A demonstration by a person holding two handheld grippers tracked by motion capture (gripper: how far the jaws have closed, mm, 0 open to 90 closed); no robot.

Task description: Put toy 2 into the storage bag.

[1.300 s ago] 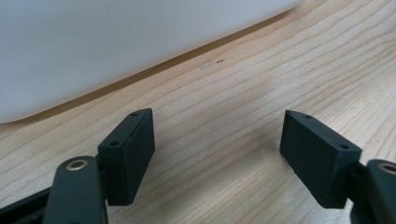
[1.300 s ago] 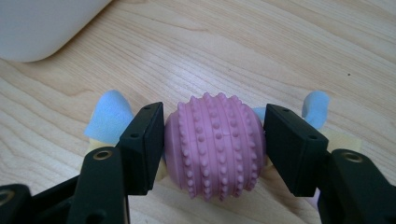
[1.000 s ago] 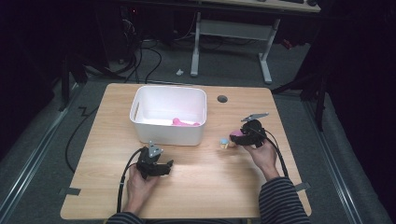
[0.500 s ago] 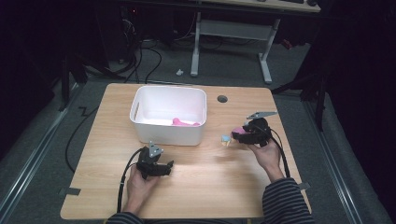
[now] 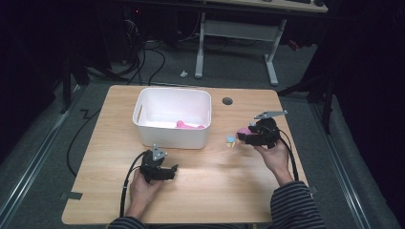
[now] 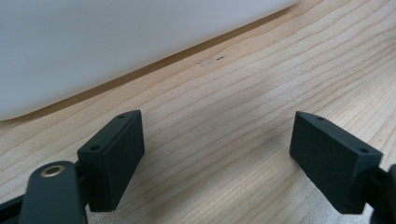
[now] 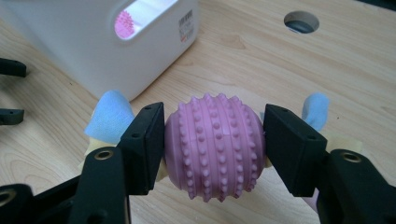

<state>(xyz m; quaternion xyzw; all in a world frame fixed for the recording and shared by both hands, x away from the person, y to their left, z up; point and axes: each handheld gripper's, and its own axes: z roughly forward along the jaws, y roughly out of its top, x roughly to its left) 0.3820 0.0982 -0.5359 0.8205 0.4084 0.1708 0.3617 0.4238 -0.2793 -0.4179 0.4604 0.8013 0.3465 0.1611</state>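
My right gripper (image 7: 214, 150) is shut on a pink spiky ball (image 7: 215, 140), one pad on each side of it. In the high view this gripper (image 5: 248, 136) holds the ball (image 5: 243, 130) a little above the table, right of the white bin (image 5: 172, 136). My left gripper (image 5: 161, 170) rests low at the front of the table, just before the bin's near wall. Its jaws (image 6: 219, 144) stand wide apart over bare wood and have just been opening, with nothing between them.
A pink item (image 5: 184, 125) lies inside the bin and shows through the handle slot (image 7: 125, 22). Small blue-and-cream pieces (image 7: 108, 119) (image 7: 315, 109) lie on the table under the held ball. A round cable hole (image 5: 227, 101) is behind them.
The right gripper has risen a little with the pink ball in its grip. The left hand has stayed where it was.
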